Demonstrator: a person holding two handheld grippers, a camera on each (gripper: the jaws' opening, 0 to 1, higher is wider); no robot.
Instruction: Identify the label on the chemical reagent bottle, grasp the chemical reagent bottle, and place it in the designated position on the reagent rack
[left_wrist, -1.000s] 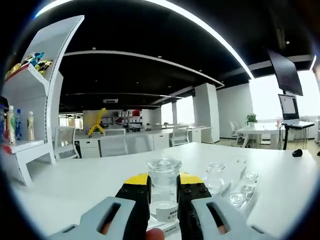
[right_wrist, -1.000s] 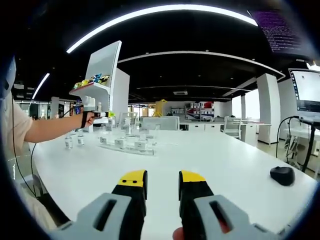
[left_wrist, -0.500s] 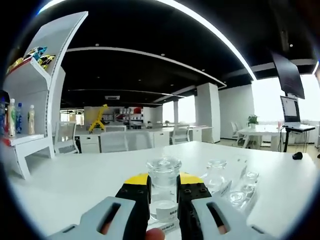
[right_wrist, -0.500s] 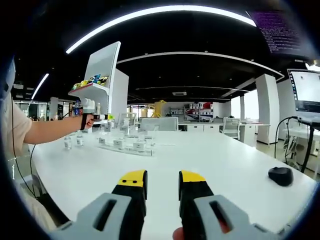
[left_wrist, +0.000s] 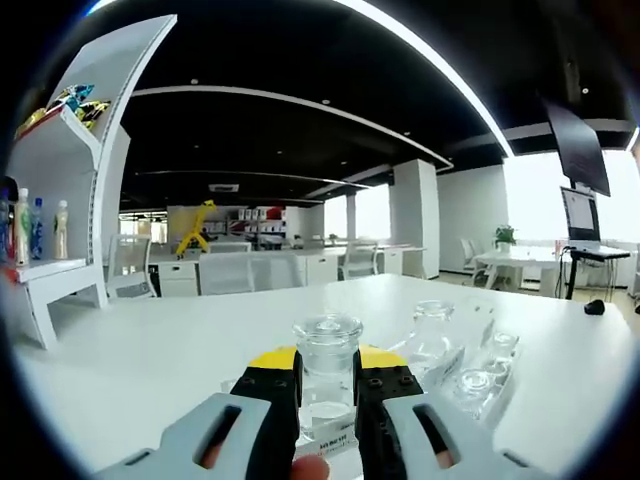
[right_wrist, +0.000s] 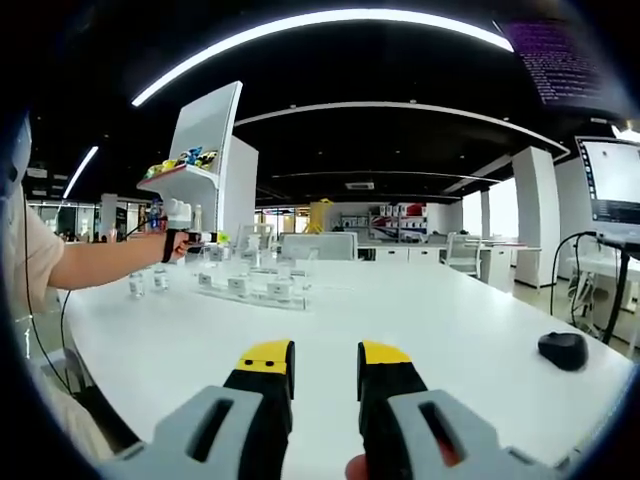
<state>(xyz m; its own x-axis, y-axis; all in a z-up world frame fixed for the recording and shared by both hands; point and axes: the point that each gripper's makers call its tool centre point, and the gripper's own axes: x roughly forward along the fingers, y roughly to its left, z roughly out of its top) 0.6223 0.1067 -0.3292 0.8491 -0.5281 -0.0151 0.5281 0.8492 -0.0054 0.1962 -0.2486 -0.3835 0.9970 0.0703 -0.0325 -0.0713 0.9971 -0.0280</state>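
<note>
Right now we hold a small clear glass bottle (left_wrist: 326, 375) with a round glass stopper and a white printed label low on its body; the print is too small for us to read. In the left gripper view it stands upright at about 6 o'clock, and our left gripper (left_wrist: 326, 385) has its yellow-tipped jaws clamped on the bottle's two sides, so the neck and stopper rise above the tips. Just past it, toward 4 o'clock, we see a clear rack (left_wrist: 478, 372) on the white table (left_wrist: 150, 360), carrying more glass bottles (left_wrist: 432, 335) with white labels along its front. Off at 9 o'clock stands a white shelf (left_wrist: 60, 190) with drink bottles on one level and coloured packets above. In the right gripper view our right gripper (right_wrist: 325, 385) sits at 6 o'clock with its jaws parted by a narrow gap, nothing between them and only bare table beyond the tips. From that view we see our left arm (right_wrist: 105, 258) stretched toward 10 o'clock, reaching the rack of bottles (right_wrist: 250, 288) far across the table, with two loose bottles (right_wrist: 147, 282) just beside it. A black mouse (right_wrist: 562, 349) lies at 4 o'clock near the table's edge, below a monitor (right_wrist: 612, 190) at 2 o'clock.
</note>
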